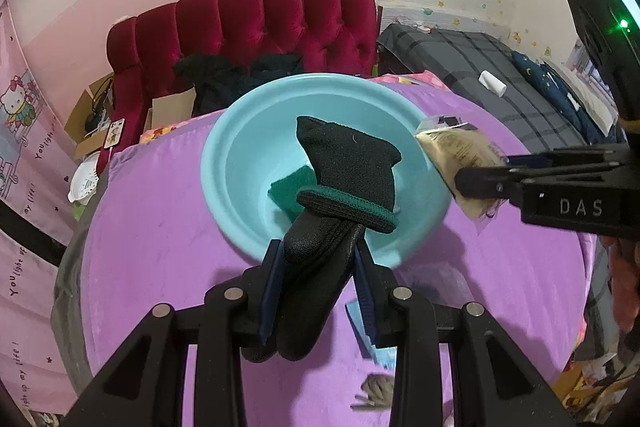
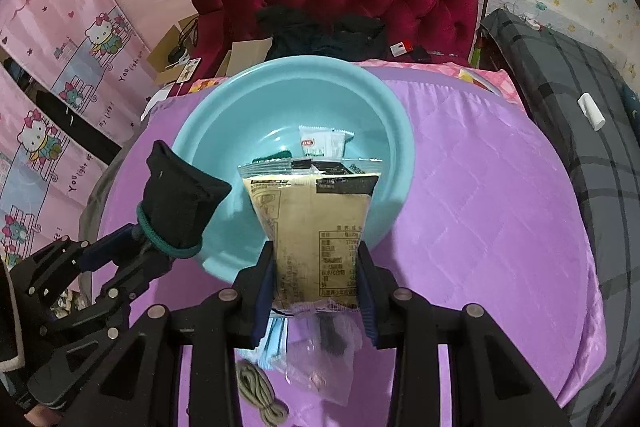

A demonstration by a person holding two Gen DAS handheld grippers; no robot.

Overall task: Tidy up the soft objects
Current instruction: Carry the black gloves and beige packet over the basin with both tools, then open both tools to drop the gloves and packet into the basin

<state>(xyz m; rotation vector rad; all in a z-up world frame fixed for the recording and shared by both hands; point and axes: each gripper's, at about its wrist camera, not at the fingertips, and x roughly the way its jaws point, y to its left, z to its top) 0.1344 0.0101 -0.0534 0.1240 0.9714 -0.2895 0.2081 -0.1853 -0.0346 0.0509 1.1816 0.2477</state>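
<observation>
Left gripper (image 1: 320, 263) clamps a black glove (image 1: 340, 179), right gripper (image 2: 316, 275) clamps a beige packet (image 2: 312, 227), both above the teal basin (image 2: 208, 131).

Black glove (image 1: 344, 163), teal basin (image 1: 240, 155)

A black glove (image 1: 344, 171) with a green band at its cuff is held up over the near rim of a light blue bowl (image 1: 236, 131), its cuff end raised and its fingers pinched low between blue pads. A beige food packet (image 2: 316, 227) with dark printing and a clear sealed end is held upright over the bowl's near side, squeezed at its lower half. Inside the bowl a small white sachet (image 2: 324, 143) with a red mark and a green cloth (image 1: 290, 189) are seen. The bowl is set on a purple quilted cover (image 2: 480, 187). A pale blue item (image 1: 360, 323) and a grey cord (image 2: 260, 391) are lying on the cover nearer the camera.
</observation>
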